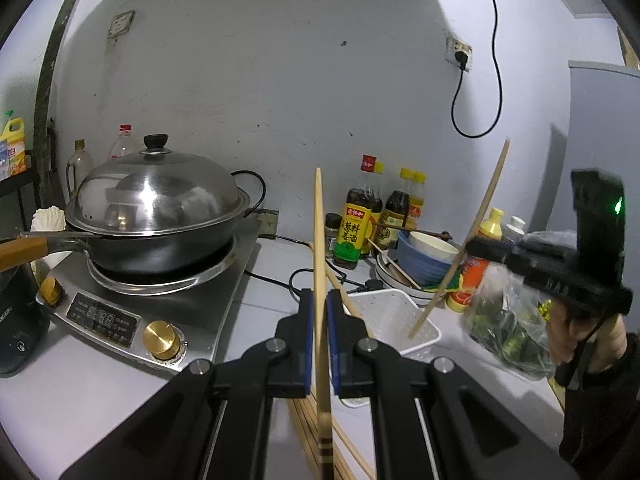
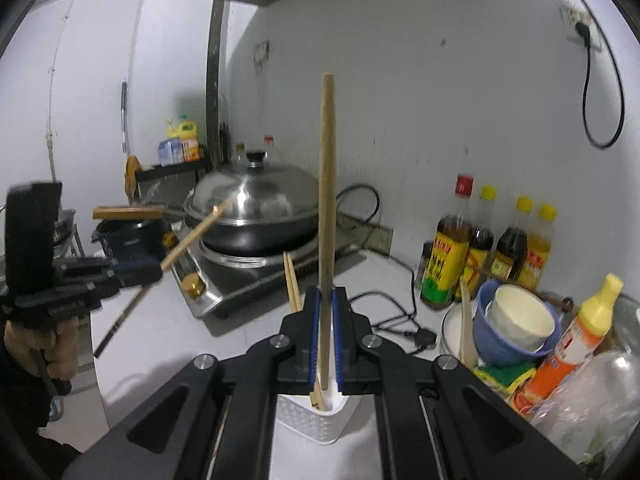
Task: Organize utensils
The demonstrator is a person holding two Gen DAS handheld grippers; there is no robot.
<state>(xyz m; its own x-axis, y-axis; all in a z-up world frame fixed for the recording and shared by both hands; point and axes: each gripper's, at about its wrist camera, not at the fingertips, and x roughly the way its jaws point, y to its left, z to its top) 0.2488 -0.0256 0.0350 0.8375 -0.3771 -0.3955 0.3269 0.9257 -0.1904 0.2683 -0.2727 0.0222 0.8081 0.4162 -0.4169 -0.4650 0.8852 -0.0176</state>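
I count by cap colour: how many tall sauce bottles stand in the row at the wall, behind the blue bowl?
Red-capped tall sauce bottle: 1
Yellow-capped tall sauce bottles: 3
Total: 4

One pale wooden chopstick (image 1: pixel 319 240) stands upright at frame centre, another (image 1: pixel 460 244) slants into the white perforated basket (image 1: pixel 400 320) right of centre, spare chopsticks (image 1: pixel 308 432) lying bottom centre.

Two tongs (image 1: pixel 320 344) (image 2: pixel 327 340), each pinching one chopstick (image 1: pixel 319 240) (image 2: pixel 327 184); one wok (image 1: pixel 160 240); one white basket (image 1: pixel 394 320); five sauce bottles (image 2: pixel 452 252).
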